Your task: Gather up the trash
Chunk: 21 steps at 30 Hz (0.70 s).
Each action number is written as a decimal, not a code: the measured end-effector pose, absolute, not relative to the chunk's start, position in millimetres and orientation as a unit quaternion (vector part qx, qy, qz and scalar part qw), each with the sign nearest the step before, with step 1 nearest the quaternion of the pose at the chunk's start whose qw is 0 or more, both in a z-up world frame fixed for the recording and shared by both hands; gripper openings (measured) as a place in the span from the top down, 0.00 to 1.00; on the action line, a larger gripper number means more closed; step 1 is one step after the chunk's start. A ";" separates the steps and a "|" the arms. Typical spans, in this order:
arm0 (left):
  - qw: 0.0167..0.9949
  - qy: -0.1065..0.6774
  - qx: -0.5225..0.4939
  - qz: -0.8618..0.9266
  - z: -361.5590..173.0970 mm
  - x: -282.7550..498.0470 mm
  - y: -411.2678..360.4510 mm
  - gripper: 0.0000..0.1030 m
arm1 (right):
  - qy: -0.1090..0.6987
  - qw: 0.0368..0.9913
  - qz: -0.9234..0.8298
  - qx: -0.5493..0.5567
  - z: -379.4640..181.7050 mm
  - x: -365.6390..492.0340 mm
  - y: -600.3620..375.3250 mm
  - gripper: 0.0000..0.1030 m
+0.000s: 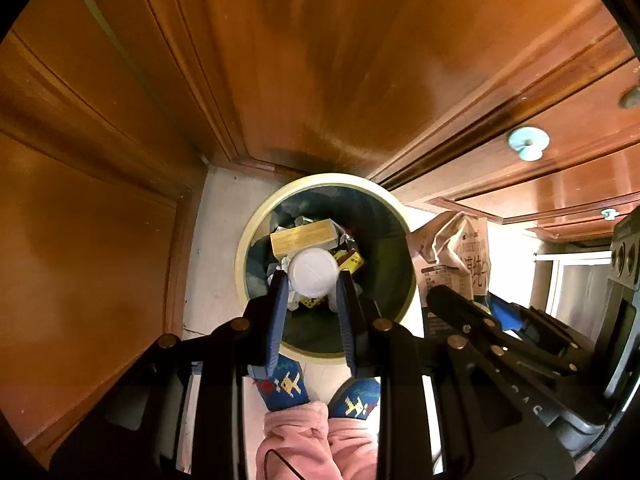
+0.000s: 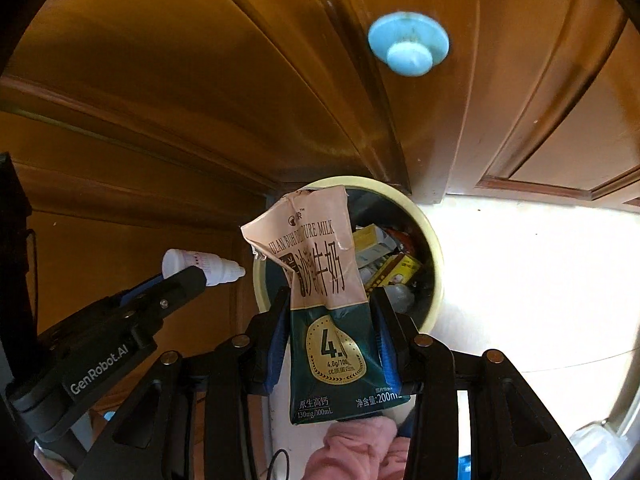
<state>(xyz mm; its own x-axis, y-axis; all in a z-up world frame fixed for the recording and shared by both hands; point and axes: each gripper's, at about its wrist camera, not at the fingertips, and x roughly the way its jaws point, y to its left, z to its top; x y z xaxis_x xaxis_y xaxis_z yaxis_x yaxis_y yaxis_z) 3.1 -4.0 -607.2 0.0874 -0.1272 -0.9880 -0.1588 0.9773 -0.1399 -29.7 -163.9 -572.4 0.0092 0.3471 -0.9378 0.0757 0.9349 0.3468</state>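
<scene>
While my left gripper [image 1: 313,280] clamps a small white bottle [image 1: 313,273] straight above the bin [image 1: 245,240], my right gripper [image 2: 330,300] pinches a crumpled milk carton [image 2: 320,280] by its green base, just beside the bin's rim. Below both, the bin holds boxes [image 1: 303,237] and wrappers. Beyond it stand wooden cabinet doors [image 1: 320,60] with a pale blue knob [image 2: 408,49].

My home, wooden cabinets [image 1: 320,60] from 9 to 3 o'clock, blue knob [image 2: 408,46] at 1, full bin [image 1: 326,266] on pale floor [image 2: 540,280], my slippers [image 1: 286,386] at 6
</scene>
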 end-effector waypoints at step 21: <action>0.722 0.686 -0.088 0.016 -629.6 3.3 10.4 0.24 | 0.685 0.706 0.071 0.166 -601.3 -26.8 -205.0 0.41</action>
